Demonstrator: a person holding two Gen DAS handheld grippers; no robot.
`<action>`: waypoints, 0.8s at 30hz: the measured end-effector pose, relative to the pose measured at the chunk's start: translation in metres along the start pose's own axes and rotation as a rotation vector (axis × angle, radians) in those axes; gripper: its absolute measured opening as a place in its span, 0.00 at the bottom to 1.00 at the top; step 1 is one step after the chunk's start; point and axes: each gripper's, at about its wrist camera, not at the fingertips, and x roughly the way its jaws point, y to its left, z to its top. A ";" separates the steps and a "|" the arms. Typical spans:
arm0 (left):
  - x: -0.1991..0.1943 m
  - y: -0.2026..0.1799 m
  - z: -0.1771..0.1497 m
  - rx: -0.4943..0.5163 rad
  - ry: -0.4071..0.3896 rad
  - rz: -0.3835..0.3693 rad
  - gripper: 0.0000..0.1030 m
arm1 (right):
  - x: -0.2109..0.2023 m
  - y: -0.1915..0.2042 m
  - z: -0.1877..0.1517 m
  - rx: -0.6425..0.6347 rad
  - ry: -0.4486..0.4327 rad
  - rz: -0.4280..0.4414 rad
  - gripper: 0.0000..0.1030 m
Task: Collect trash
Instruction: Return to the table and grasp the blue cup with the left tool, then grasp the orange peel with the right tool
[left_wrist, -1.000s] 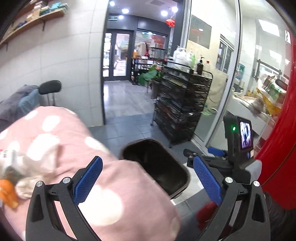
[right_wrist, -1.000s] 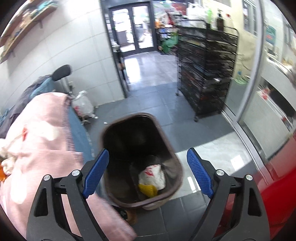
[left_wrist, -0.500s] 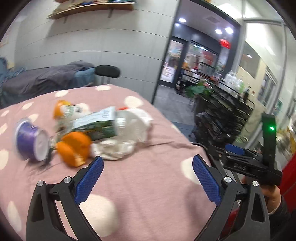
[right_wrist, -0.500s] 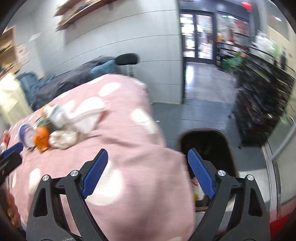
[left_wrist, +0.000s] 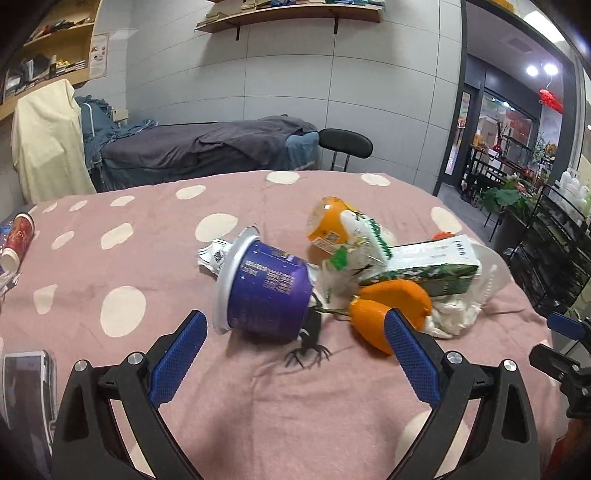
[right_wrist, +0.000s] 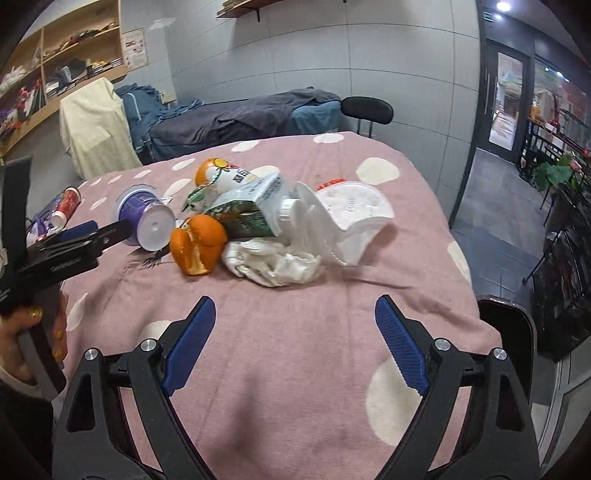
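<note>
A pile of trash lies on the pink spotted tablecloth (left_wrist: 258, 424): a purple cup (left_wrist: 264, 293) on its side, orange peel (left_wrist: 391, 314), a green-white carton (left_wrist: 432, 266), an orange-labelled bottle (left_wrist: 328, 221), crumpled tissue (right_wrist: 273, 262) and a white plastic lid (right_wrist: 351, 218). My left gripper (left_wrist: 291, 358) is open and empty, just short of the purple cup and the peel. My right gripper (right_wrist: 295, 347) is open and empty, a short way before the tissue. The brown bin's rim (right_wrist: 513, 314) shows past the table's right edge.
A red-white can (left_wrist: 16, 240) lies at the table's far left, a phone (left_wrist: 22, 387) at the near left edge. Behind the table are a covered bed (left_wrist: 207, 147) and a black chair (left_wrist: 345, 142). A black wire rack (right_wrist: 565, 280) stands on the right.
Both grippers have swung left from over the bin to face the trash pile on the table. The left one has come close to the purple cup. Both stayed open and empty.
</note>
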 end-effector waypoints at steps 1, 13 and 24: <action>0.008 0.003 0.003 0.011 0.016 0.013 0.92 | 0.001 0.007 0.002 -0.015 0.002 0.009 0.85; 0.047 0.036 -0.001 -0.076 0.133 -0.021 0.62 | 0.047 0.070 0.030 -0.170 0.071 0.194 0.85; 0.013 0.047 -0.002 -0.158 0.058 -0.043 0.59 | 0.108 0.109 0.051 -0.282 0.137 0.098 0.82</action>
